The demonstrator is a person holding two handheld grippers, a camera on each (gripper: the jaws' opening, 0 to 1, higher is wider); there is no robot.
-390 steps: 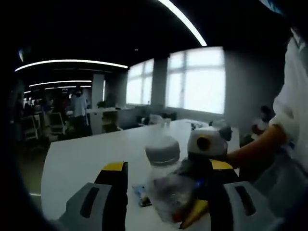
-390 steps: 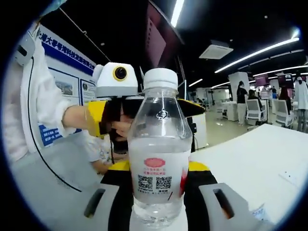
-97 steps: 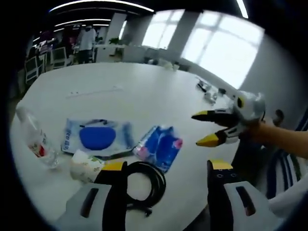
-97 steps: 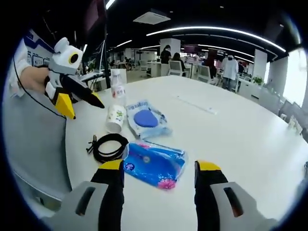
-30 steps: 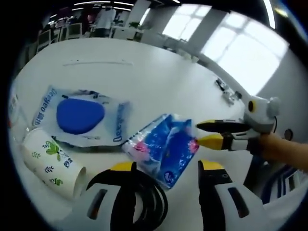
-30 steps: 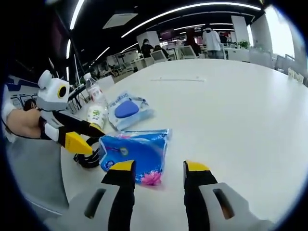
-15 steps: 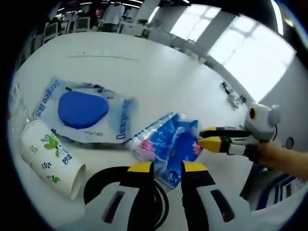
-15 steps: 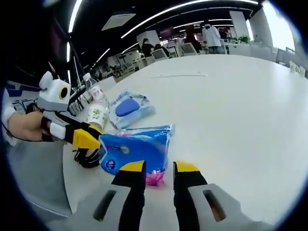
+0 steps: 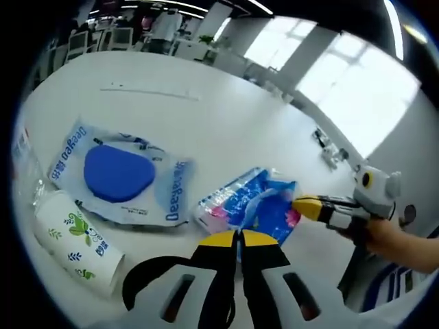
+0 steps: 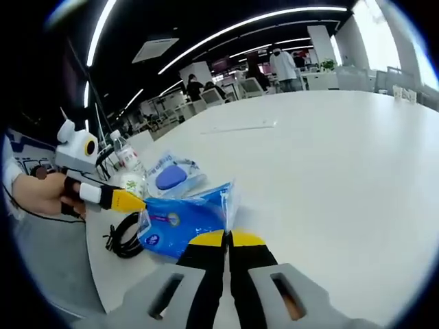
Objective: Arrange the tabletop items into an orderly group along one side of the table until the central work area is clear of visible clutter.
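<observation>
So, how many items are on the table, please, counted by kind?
Plastic packs: 2, the blue tissue pack and the wet wipes pack
Paper cup: 1
Water bottle: 1
Black cable coil: 1
Total: 5
Both grippers, the left gripper and the right gripper, are shut at the tissue pack's edges.

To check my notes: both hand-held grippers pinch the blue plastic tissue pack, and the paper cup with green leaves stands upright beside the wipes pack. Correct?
Not quite: the white paper cup with green leaves lies on its side, as the left gripper view shows. The rest holds.
</observation>
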